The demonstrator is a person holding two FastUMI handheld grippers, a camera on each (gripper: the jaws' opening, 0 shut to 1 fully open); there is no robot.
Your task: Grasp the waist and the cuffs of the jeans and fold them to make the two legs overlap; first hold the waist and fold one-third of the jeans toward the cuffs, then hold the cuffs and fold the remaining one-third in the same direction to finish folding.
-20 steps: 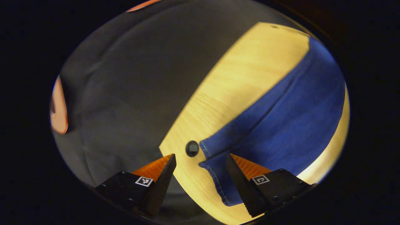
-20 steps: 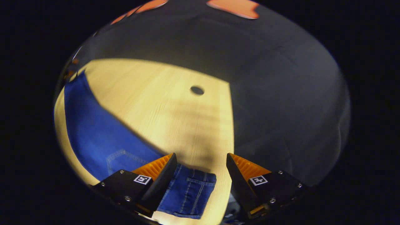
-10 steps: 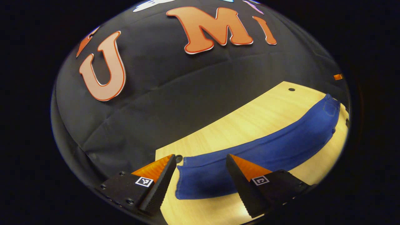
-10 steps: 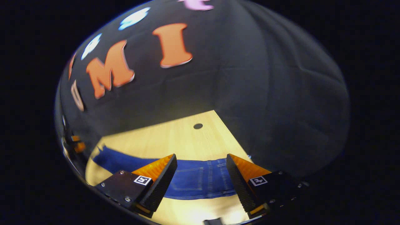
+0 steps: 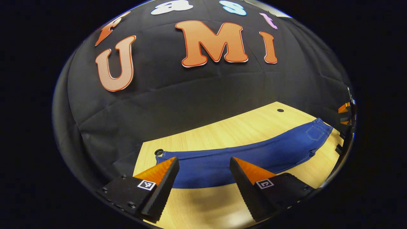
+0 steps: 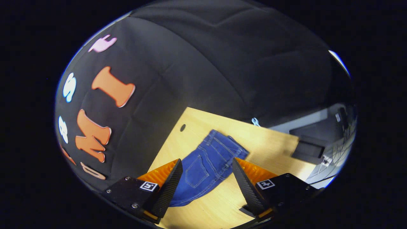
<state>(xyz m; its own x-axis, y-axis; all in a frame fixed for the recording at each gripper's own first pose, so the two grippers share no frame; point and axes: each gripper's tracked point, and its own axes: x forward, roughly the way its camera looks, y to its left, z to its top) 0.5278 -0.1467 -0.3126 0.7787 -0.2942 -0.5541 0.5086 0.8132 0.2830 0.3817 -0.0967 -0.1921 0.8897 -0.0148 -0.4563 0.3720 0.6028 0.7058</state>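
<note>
- two grippers hang above a wooden bench (image 5: 222,133), each with its fingers spread wide and nothing between them.
- left gripper (image 5: 203,165): it sits over the near edge of the bench, above the cuff end of the jeans (image 5: 248,156); the fingers are clear of the cloth.
- in the left gripper view the jeans lie flat and stretched out in one long blue band, legs overlapped, running from the cuffs (image 5: 165,156) at the left to the waist (image 5: 322,125) at the far right.
- a back pocket (image 5: 314,133) faces up near the waist.
- a small dark hole (image 5: 158,152) in the bench top sits just beside the cuffs; another hole (image 5: 280,110) lies near the far edge, apart from the jeans.
- right gripper (image 6: 206,165): it hovers over the waist end, not touching it.
- in the right gripper view the waist (image 6: 229,141) points away towards the far bench edge, the pocket (image 6: 197,171) shows between the fingers, and the legs run down under the view's lower edge.
- a hole (image 6: 182,127) in the bench shows left of the waist; beyond the bench edge at right stands dark, blurred gear (image 6: 313,140).
- the other gripper (image 5: 345,111) peeks in at the right rim of the left gripper view, past the waist.
</note>
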